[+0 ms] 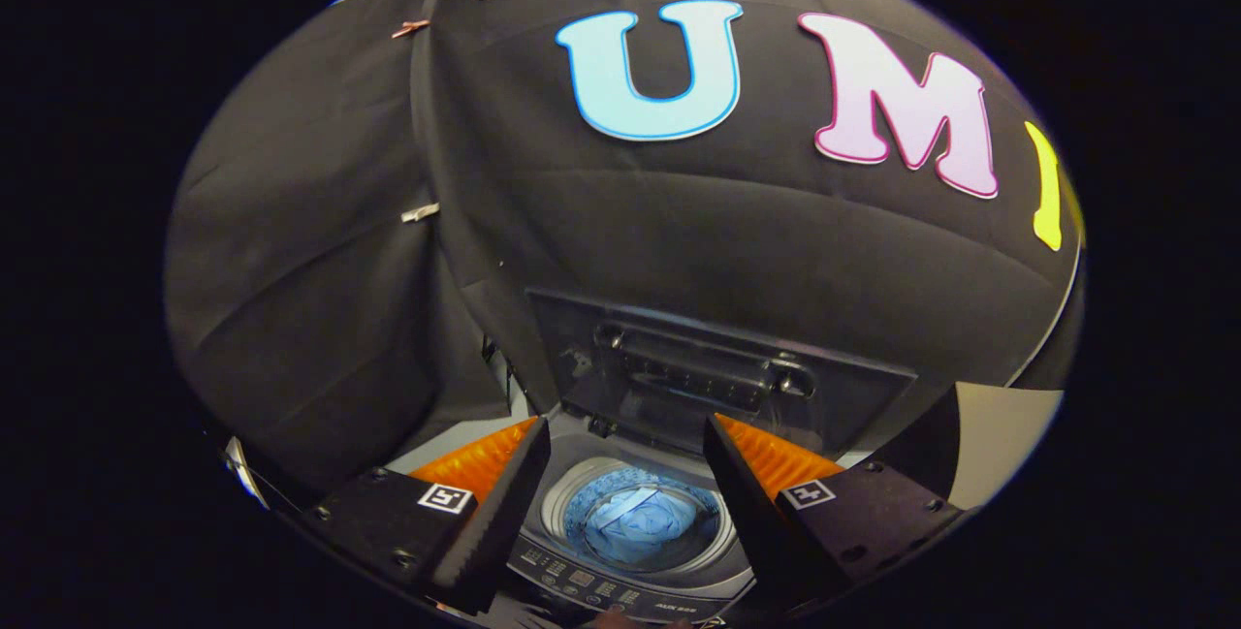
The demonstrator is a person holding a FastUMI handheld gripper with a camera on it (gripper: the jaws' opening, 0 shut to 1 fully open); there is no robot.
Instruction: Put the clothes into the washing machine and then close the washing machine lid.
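A top-loading washing machine (pixel 620 590) sits below and ahead of my fingers, its control panel nearest to me. Light blue clothes (pixel 642 520) lie bunched inside its round drum. The dark lid (pixel 713 379) stands raised upright behind the drum, leaning toward the booth wall, with a handle bar across it. My gripper (pixel 625 430) hangs above the drum, open, nothing between its fingers. The clothes show in the gap between the two fingers, well below them.
Black cloth walls close in behind and to the left of the machine. A pale strip of floor or wall (pixel 999 435) shows to the right of the lid. Small clips (pixel 420 212) hold the cloth at the left seam.
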